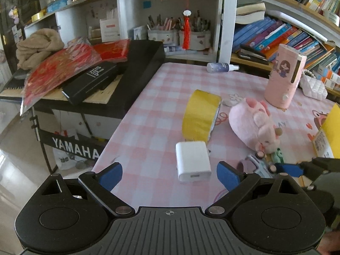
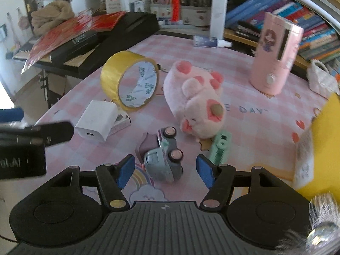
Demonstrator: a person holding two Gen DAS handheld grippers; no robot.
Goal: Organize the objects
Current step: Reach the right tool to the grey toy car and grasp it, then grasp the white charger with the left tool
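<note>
A white charger block (image 1: 192, 161) lies on the pink checked tablecloth (image 1: 148, 110) between my left gripper's (image 1: 169, 175) blue pads (image 1: 111, 175). The pads stand wide of it, so that gripper is open. In the right wrist view a grey toy car (image 2: 163, 159) lies on its side between my right gripper's (image 2: 165, 171) pads (image 2: 205, 171), with a gap on each side; this gripper is open too. The charger (image 2: 96, 121) rests partly on a small box (image 2: 122, 121). A yellow tape roll (image 2: 129, 80) stands on edge behind it. A pink plush toy (image 2: 195, 97) lies just beyond the car.
A green toothed piece (image 2: 221, 148) lies right of the car. A pink cylinder (image 2: 274, 53) stands at the back right, and a spray bottle (image 2: 209, 41) lies near the shelf. A yellow box (image 2: 318, 148) is at the right edge. A cluttered keyboard stand (image 1: 74, 148) borders the table's left.
</note>
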